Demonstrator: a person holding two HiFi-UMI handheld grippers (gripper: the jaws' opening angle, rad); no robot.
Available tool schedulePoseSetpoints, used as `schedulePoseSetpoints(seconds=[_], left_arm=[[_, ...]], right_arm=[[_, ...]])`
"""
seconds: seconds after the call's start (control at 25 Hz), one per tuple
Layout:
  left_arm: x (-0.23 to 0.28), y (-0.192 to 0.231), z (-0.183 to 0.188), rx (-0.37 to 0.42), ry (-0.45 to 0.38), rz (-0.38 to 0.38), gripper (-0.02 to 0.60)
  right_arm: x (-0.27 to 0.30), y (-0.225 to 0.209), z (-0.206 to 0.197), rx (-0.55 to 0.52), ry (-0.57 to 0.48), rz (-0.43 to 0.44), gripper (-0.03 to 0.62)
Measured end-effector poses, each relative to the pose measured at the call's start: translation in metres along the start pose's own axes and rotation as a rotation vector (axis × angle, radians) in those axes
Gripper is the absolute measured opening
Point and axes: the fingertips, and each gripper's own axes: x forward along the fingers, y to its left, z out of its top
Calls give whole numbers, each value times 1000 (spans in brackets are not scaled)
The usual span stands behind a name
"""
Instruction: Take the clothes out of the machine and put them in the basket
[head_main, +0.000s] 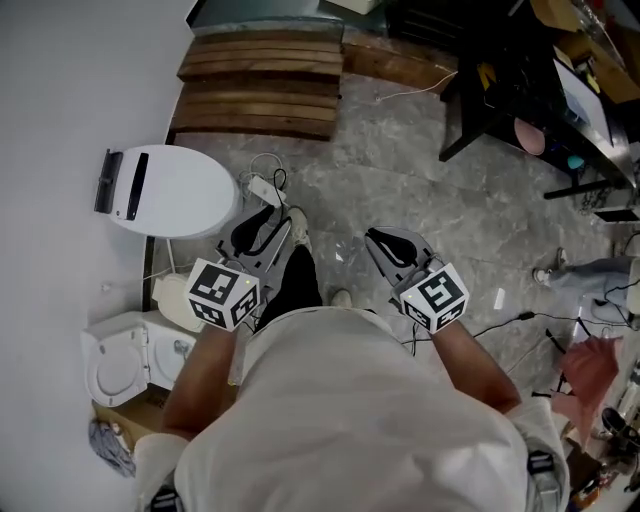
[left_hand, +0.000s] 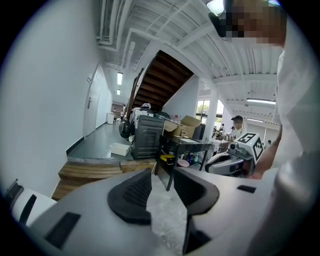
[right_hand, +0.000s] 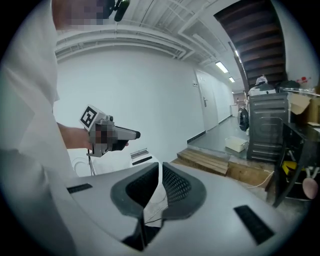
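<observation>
The left gripper (left_hand: 162, 176) is held out over the grey floor (head_main: 400, 180). Its jaws are set slightly apart and nothing is gripped; only floor is seen through the gap. The right gripper (right_hand: 160, 168) is held alongside, apart from the left. Its jaws are brought almost together, a narrow slit is left, and nothing is held. A small white machine (head_main: 120, 365) with a raised round lid is located at the person's lower left. A blue-grey cloth (head_main: 108, 445) is bundled just beside it, near the picture's lower edge.
</observation>
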Motion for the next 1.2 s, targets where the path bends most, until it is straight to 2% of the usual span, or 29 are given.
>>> schedulePoseSetpoints(seconds=[0.16, 0.28, 0.56, 0.8, 1.2], left_arm=[[41, 67, 13, -25, -14, -5, 140], [74, 121, 39, -30, -15, -19, 141], [122, 229, 103, 40, -22, -51, 144], [134, 287, 126, 3, -62, 4, 144], [186, 369, 144, -51, -46, 81, 144]], right_arm=[[60, -42, 21, 0, 35, 0, 6], [108, -75, 51, -11, 57, -8, 6], [215, -139, 127, -51, 43, -40, 6], [274, -162, 152, -74, 78, 7, 6], [357, -231, 177, -59, 99, 82, 6]])
